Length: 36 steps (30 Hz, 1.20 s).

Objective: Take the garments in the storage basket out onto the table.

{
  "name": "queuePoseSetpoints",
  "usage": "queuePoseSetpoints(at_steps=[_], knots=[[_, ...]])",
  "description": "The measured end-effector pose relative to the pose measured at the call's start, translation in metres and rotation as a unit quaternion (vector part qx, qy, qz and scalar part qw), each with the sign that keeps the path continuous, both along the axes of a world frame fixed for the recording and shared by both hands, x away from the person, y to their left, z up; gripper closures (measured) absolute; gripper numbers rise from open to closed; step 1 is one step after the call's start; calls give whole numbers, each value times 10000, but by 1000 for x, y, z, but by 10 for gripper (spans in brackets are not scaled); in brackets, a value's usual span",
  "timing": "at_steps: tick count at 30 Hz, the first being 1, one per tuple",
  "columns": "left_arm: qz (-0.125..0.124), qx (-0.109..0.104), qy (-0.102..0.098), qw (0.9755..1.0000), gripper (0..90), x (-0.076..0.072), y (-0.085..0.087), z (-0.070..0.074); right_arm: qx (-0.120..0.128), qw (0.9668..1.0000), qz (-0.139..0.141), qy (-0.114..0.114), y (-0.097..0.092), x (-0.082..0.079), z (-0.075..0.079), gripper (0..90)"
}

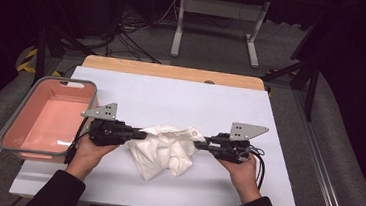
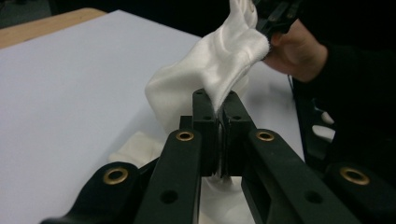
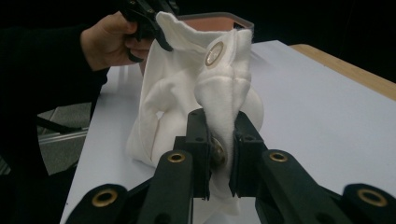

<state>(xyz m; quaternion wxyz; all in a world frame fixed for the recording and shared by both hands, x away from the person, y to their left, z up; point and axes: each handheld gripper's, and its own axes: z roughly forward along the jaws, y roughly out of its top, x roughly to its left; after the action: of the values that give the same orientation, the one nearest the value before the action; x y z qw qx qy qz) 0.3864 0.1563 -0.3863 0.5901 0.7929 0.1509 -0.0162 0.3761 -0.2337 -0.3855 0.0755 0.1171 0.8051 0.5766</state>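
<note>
The high view looks forward and down from above the person's side of the table (image 1: 279, 121), taking in its whole top. Each gripper view sits low and close behind its own jaws, facing across the table toward the other hand. All three share the white cloth (image 1: 164, 149) near the table's front edge.

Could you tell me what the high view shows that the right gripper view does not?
High view alone: the person's right hand, the grey three-cornered plates, and the floor with metal stands beyond the table.

Right gripper view alone: a round metal snap on the cloth.

Both: the crumpled white cloth, pinched by the left gripper and right gripper, the pink grey-rimmed plastic tub and the white tabletop.
</note>
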Motion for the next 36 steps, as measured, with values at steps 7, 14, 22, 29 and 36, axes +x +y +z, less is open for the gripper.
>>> queuePoseSetpoints(at_steps=[7,14,22,29,36], knots=[[-73,-466,-155,9988,873,-4,-3,5,325,9994,16,-94,-5,-1,3,800],[110,-412,-322,9986,873,-7,-3,12,358,9991,39,-223,-5,-4,9,801],[52,-404,-433,9982,873,-8,-3,26,319,9985,41,-442,-8,-7,28,801],[-5,-450,-622,9970,872,-11,-1,46,287,9968,47,-742,-13,-11,56,802],[-118,-544,-856,9948,872,-14,-1,70,350,9942,80,-1010,-15,-16,80,802]])
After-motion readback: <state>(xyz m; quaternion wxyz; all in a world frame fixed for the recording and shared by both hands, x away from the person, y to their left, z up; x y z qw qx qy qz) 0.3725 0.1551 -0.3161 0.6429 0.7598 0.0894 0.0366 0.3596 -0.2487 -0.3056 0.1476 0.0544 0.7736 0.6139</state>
